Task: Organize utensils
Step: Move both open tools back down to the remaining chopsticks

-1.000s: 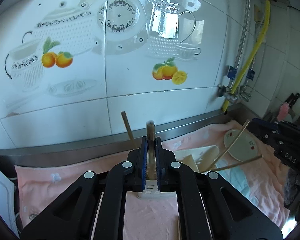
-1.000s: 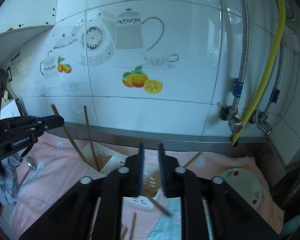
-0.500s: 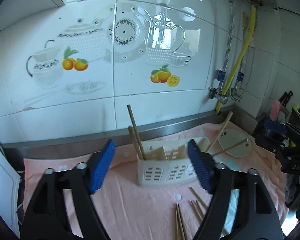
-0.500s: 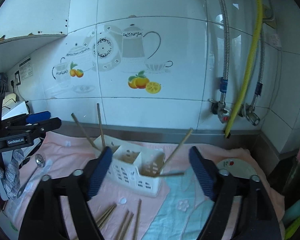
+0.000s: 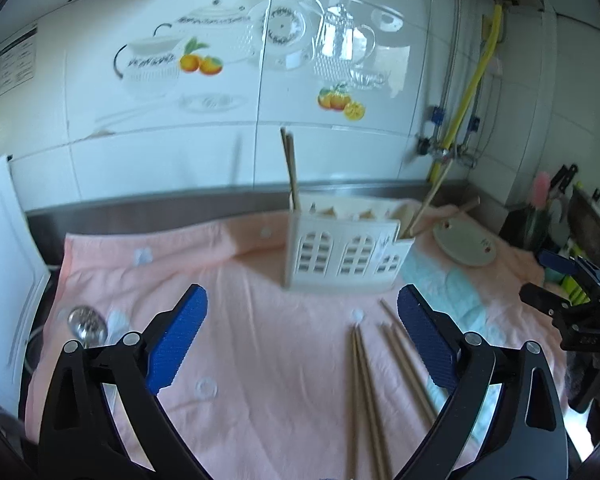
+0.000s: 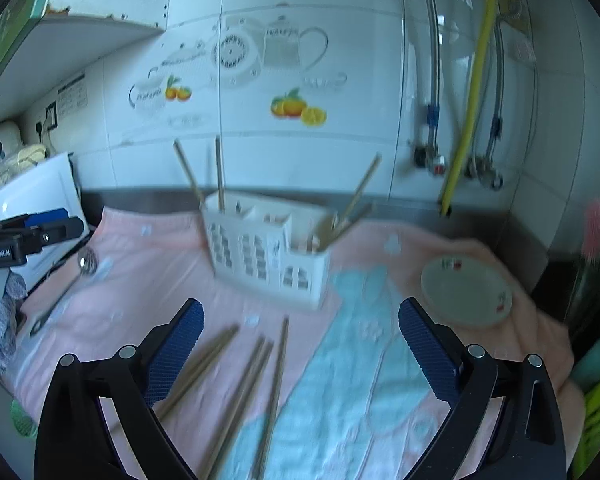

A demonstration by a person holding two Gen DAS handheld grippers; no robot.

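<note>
Wooden loose chopsticks (image 5: pixel 374 392), perhaps five through the blur, lie on the pink towel (image 5: pixel 240 320), long axes running near-to-far toward the white caddy (image 5: pixel 344 248). Upright chopsticks (image 5: pixel 290 168) lean inside. Left claw (image 5: pixel 300 344) and right claw (image 6: pixel 300 348) both spread, empty, farther back than half a second ago.

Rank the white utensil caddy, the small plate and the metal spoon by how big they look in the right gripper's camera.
1. white utensil caddy
2. small plate
3. metal spoon, thin and blurred, so its place below the plate is less sure.
</note>
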